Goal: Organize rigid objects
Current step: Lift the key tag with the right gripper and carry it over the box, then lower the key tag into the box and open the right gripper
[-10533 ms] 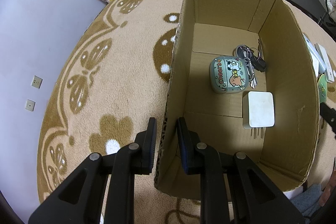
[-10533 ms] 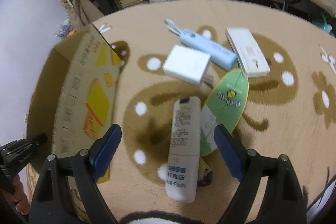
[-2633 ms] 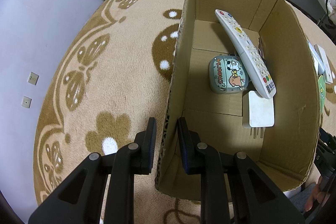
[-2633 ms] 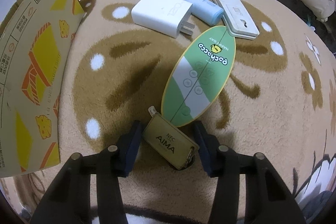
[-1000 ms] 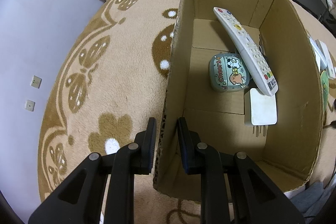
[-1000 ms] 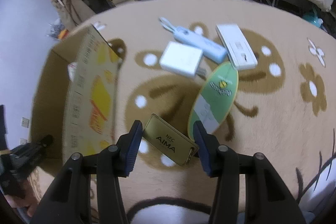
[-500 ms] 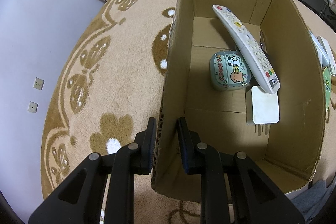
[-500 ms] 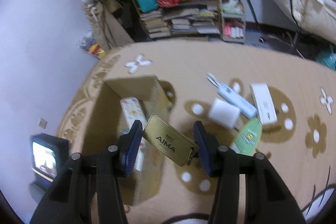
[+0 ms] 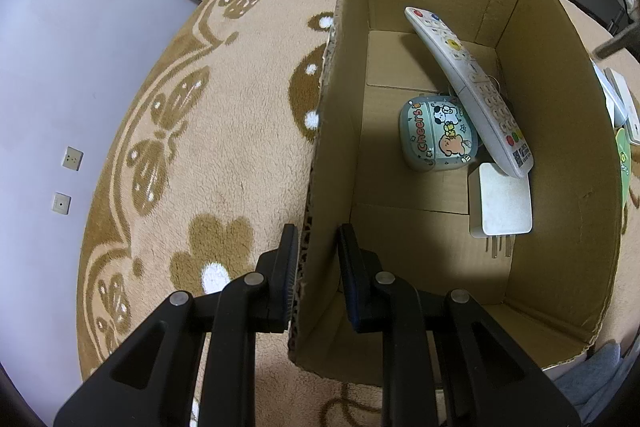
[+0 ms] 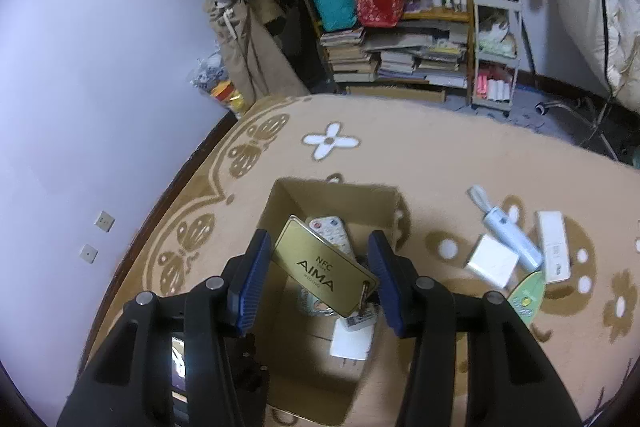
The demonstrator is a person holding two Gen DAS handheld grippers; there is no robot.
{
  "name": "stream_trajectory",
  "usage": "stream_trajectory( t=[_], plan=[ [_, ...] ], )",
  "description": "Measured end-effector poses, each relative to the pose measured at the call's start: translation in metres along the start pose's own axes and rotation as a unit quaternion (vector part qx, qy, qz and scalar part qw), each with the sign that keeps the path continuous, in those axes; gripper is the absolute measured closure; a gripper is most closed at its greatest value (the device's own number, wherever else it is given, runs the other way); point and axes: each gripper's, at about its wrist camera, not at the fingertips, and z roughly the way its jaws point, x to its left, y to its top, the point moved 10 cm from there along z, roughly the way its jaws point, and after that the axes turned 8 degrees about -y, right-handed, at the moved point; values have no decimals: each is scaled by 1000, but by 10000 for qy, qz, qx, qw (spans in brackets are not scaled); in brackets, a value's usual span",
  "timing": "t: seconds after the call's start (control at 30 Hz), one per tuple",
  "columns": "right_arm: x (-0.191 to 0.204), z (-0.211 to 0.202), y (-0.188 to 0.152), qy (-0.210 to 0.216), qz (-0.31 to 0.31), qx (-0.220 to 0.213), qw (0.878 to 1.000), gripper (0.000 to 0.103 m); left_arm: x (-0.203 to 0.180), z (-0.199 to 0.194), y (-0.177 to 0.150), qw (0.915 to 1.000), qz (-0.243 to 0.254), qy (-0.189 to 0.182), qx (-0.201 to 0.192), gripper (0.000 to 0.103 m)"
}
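Observation:
My left gripper point(image 9: 316, 267) is shut on the near left wall of the open cardboard box point(image 9: 332, 131). Inside the box lie a white remote point(image 9: 468, 87), a green cartoon case point(image 9: 438, 135) and a white charger point(image 9: 504, 201). My right gripper point(image 10: 320, 267) is shut on a gold key tag point(image 10: 320, 263) marked AIMA, with keys hanging at its lower end. It hovers high above the box point(image 10: 332, 189), tilted steeply downward.
On the patterned rug right of the box lie a white charger point(image 10: 492, 261), a blue power bank point(image 10: 512, 237), a white flat device point(image 10: 554, 247) and a green oval remote point(image 10: 528, 293). Bookshelves point(image 10: 400, 39) stand past the rug's far edge, the wall to the left.
The right gripper rose with the gold tag and swung left, from low over the rug to above the box. The left gripper and box stayed put.

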Motion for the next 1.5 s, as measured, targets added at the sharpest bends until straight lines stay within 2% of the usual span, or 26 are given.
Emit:
stream_trajectory(
  t=[0.17,0.33,0.43,0.63,0.73,0.8,0.9,0.97,1.03,1.2,1.5],
  plan=[
    [3,29,-27,121,132,486,9987,50,0,0,0,10000,-29,-42,0,83],
    [-3,45,-47,70,190,740,9971,49,-1,-1,1,10000,-45,-76,4,83],
    [-8,46,-50,-48,207,778,9967,49,0,-2,1,10000,-39,-65,7,83],
    [-16,45,-51,-8,298,816,9962,47,-1,-4,1,10000,-30,-56,6,83],
    [-20,44,-49,-27,368,820,9959,37,-1,-4,0,10000,-22,-51,7,83],
    [-23,41,-48,-53,389,819,9959,35,-1,-2,0,10000,-31,-57,6,83],
    [-28,32,-42,-40,295,737,9968,18,-2,-2,0,10000,-40,-65,9,83],
    [-39,25,-37,-227,225,597,9977,10,-2,-2,0,10000,-37,-64,9,83],
    [-59,23,-33,-675,150,520,9962,6,-2,-2,0,10000,-40,-67,11,83],
    [-99,25,-33,-1024,315,621,9923,6,-2,0,0,10000,8,-38,25,83],
    [-177,40,-56,-1492,809,781,9824,6,-1,-2,0,9999,-93,-131,-23,83]
  ],
)
